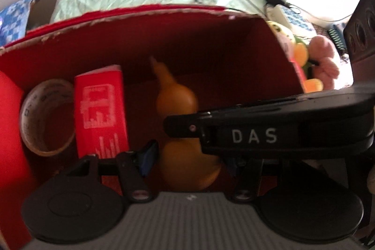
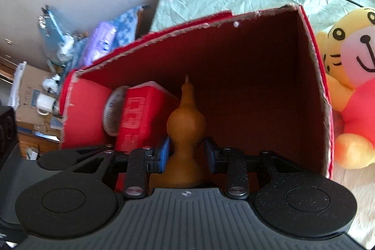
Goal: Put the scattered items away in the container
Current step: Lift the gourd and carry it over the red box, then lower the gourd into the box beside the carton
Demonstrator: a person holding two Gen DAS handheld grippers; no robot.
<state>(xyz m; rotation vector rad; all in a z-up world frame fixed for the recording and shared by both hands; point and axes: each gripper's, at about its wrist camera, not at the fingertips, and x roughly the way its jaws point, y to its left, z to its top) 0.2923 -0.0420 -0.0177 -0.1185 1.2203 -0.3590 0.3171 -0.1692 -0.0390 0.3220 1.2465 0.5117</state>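
We pinch the orange gourd [image 2: 186, 118] at its waist with our right gripper [image 2: 186, 152] inside the red box [image 2: 257, 76], our left gripper [image 1: 187, 156] spread around the gourd's base.

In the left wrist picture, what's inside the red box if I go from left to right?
Tape roll → small red box → orange gourd, all inside the red cardboard box. The plush toys sit outside its right wall.

Tongs [image 2: 186, 155] gripping orange gourd [image 2: 186, 123], inside red box [image 2: 311, 76]
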